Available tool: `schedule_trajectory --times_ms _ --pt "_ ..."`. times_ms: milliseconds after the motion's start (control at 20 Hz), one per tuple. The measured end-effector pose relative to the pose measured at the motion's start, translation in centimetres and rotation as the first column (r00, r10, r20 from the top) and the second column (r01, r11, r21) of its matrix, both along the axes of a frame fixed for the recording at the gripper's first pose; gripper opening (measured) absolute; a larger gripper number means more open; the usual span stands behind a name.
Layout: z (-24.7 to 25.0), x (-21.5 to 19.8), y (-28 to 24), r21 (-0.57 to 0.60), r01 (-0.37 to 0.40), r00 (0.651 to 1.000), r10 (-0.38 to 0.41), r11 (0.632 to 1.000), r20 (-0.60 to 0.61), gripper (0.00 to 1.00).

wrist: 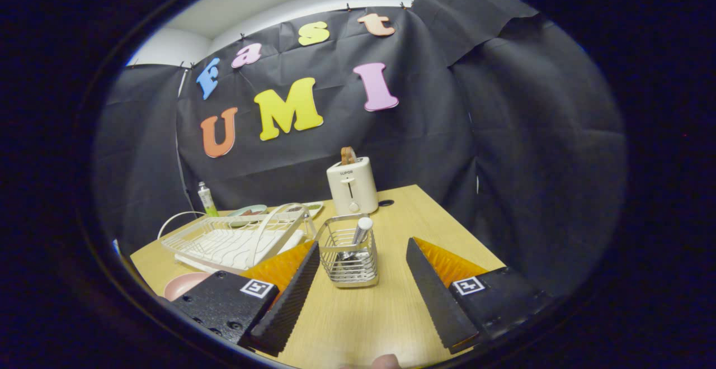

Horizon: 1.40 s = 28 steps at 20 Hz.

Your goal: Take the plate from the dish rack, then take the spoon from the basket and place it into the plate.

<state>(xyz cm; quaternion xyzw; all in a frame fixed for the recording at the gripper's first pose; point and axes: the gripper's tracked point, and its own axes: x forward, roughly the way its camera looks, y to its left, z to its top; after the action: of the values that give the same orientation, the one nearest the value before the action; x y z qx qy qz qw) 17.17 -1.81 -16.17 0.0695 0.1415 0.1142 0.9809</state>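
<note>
One spoon point(357, 239) stands handle-up in the wire basket point(348, 257), its pale handle leaning against the far rim and its bowl down among the wires, just ahead of my fingers and a little toward the left one. My claw point(363, 296) is spread wide with nothing between the fingers but bare wooden table point(363, 313). I judge the spoon to be light, stiff and smooth, so it could slip or swivel if I pinch it near the very tip; the best hold looks to be on the upper handle where it clears the basket rim, fingers closing across its narrow sides, then a straight lift so the bowl does not snag on the wires. The basket itself seems light enough to drag along or tip if the spoon catches. A pink plate point(184, 284) lies flat on the table near my left finger, in front of the white dish rack point(235, 240), so I take the plate step as done and the spoon as next. Beyond the rack sit more dishes point(249, 211) and a small bottle point(206, 198); beyond the basket stands a cream toaster point(352, 184) with a slice of bread point(348, 155) in its slot. A fingertip point(386, 361) shows at the near table edge.
</note>
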Motion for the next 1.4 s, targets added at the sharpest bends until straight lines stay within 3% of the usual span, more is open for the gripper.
schedule_trajectory --times_ms 100,300,750,1200,1400 --pt "0.1 1.5 0.2 -0.016 -0.002 1.0 0.002 1.0 0.01 0.98" --pt "0.0 3.9 1.4 -0.049 -0.036 0.999 0.037 0.998 0.006 0.82" --pt "-0.3 5.0 1.6 0.026 -0.055 0.998 0.056 0.998 -0.042 0.22" --pt "5.0 3.8 0.1 -0.032 -0.006 1.0 0.007 0.999 0.013 0.09" --pt "11.5 -1.3 2.6 -0.07 -0.061 0.993 0.068 0.996 0.095 0.09"
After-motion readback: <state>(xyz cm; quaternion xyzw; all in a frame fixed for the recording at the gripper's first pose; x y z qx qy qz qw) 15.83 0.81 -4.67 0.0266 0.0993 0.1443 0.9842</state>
